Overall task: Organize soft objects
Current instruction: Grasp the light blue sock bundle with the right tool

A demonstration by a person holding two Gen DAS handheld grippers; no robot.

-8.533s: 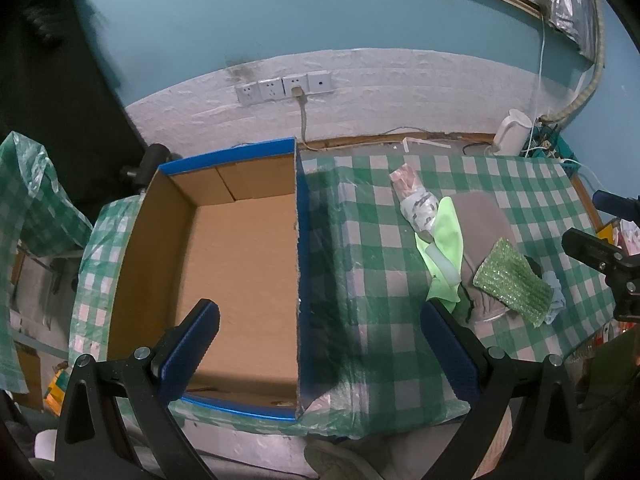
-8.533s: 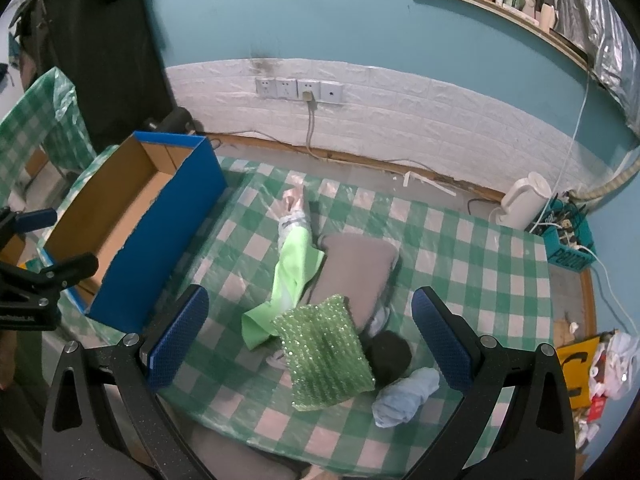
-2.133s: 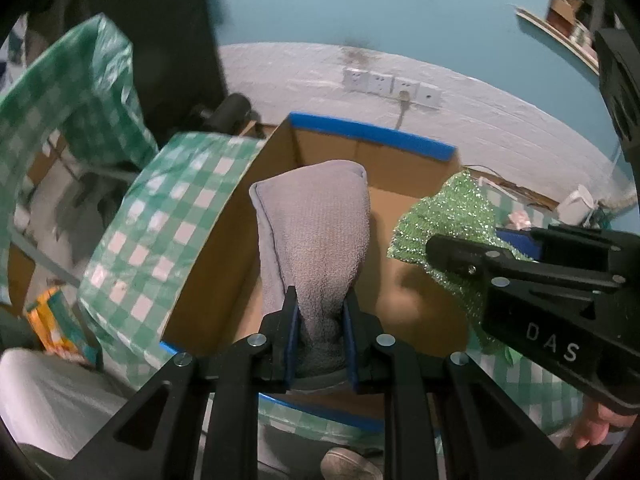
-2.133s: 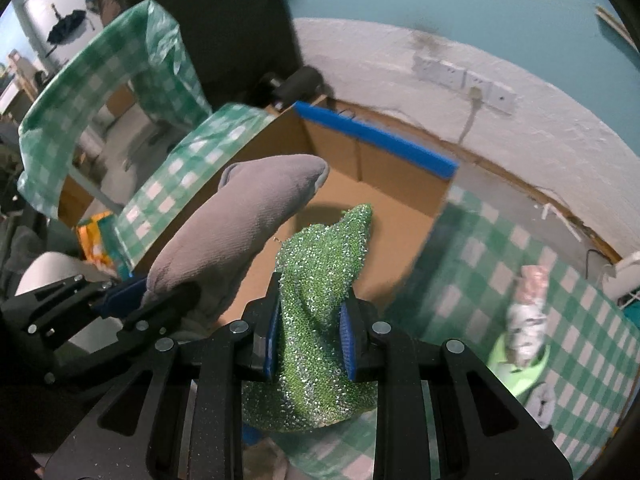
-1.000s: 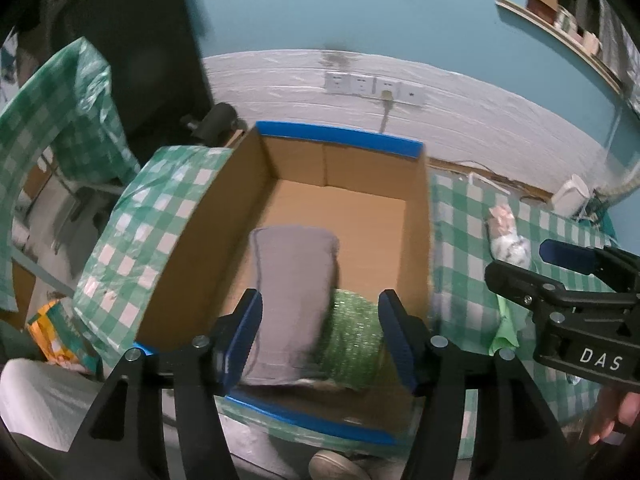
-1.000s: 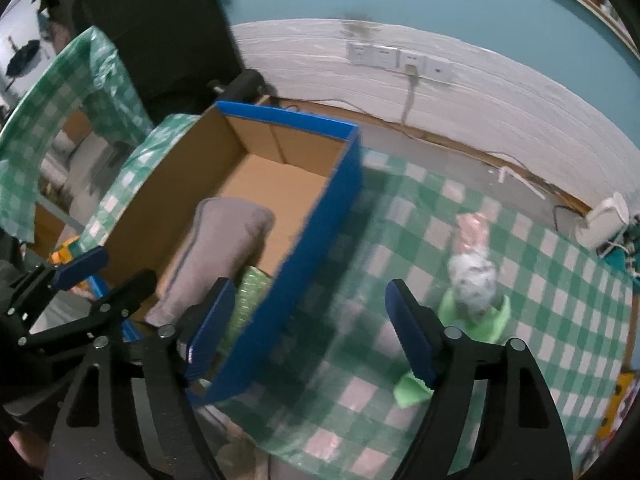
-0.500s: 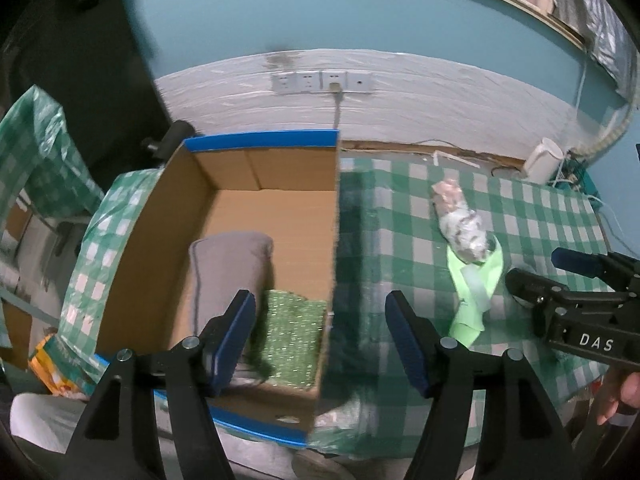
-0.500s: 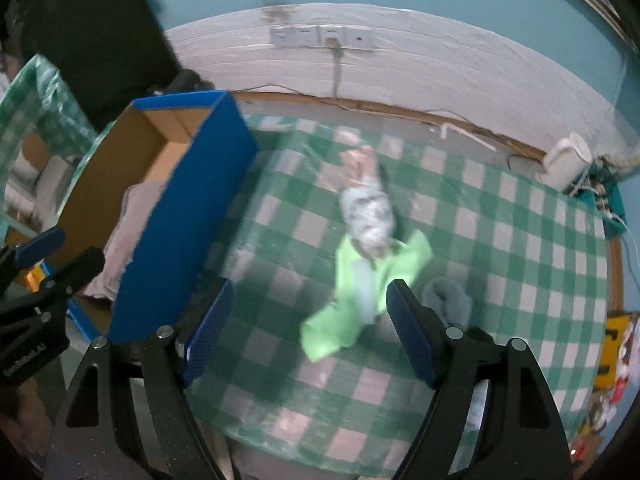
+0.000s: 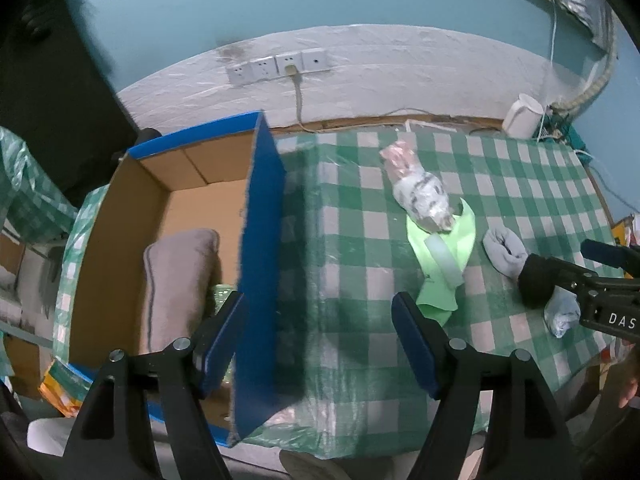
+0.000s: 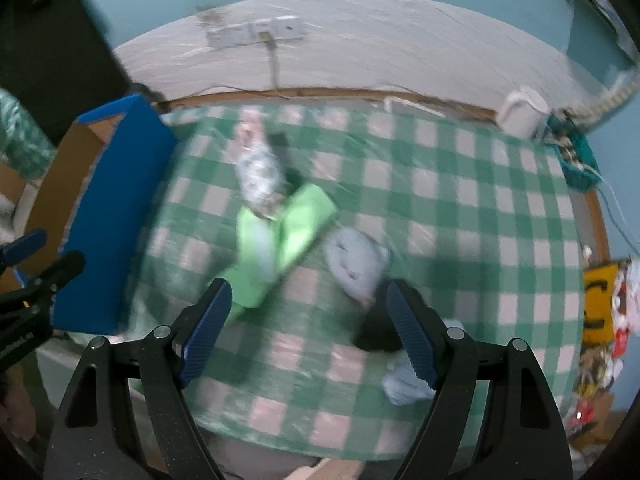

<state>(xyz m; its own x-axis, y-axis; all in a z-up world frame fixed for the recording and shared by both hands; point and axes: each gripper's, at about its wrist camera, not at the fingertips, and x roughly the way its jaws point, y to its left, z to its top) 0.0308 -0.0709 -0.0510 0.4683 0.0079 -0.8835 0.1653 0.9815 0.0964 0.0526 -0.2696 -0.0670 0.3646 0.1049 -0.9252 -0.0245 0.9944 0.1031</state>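
A blue-walled cardboard box [image 9: 260,240] stands at the table's left end. In it lie a grey cloth [image 9: 180,280] and a glittery green sponge [image 9: 222,294], mostly hidden by the wall. My left gripper [image 9: 320,340] hangs over the box's right wall, its jaws opening with nothing between them. My right gripper [image 10: 310,334] is open and empty above the checked table [image 10: 460,200]. Below it lie a light green cloth [image 10: 280,240], a patterned bundle [image 10: 258,176], a grey rolled sock [image 10: 356,264], a black item [image 10: 376,336] and a pale blue cloth [image 10: 404,384].
A white kettle [image 9: 522,116] stands at the table's far right corner, below wall sockets [image 9: 276,66] with a cable. A yellow bag [image 10: 598,300] and clutter sit past the right edge. The table's front edge lies just under both grippers.
Both grippers let go of the grey cloth and green sponge in the box, then swung right over the table. The left jaws have spread wider.
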